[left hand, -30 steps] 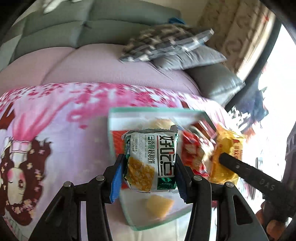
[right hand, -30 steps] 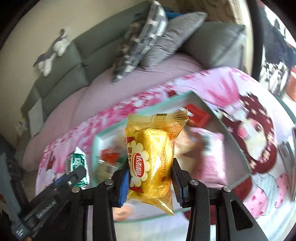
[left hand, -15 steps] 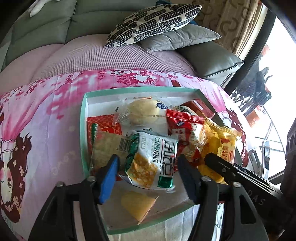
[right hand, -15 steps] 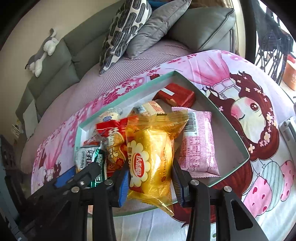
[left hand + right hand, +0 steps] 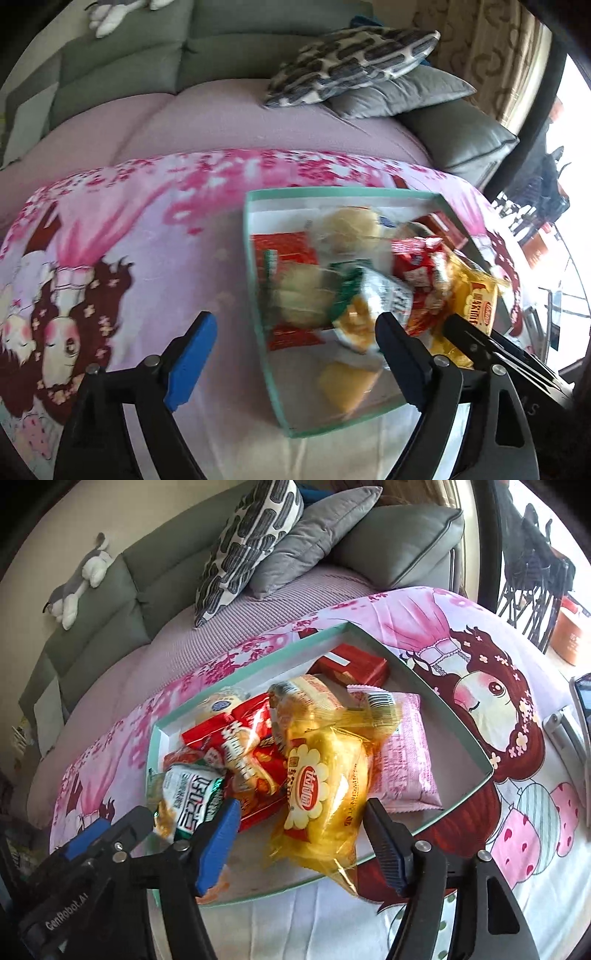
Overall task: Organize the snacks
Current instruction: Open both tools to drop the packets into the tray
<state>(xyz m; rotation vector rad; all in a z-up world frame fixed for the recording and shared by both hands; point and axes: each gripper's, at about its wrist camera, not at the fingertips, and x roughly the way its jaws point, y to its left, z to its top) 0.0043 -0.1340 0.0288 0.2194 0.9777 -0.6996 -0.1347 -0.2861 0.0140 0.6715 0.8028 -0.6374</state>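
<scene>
Snacks are being gathered into one tray so they sit together instead of loose on the bed cover; the tray lies flat on that cover, in front of the sofa.

Yellow packet: dropped in near the tray's front edge, its tail over the rim, leaning on the red packet and the pink packet.

Green-and-white packet: dropped at the left end of the pile.

Right hand-held gripper: my jaws have just been opening; the yellow packet lies between them, pads off it.

Left hand-held gripper: jaws have just been opening, now spread wide, gripping nothing.
</scene>
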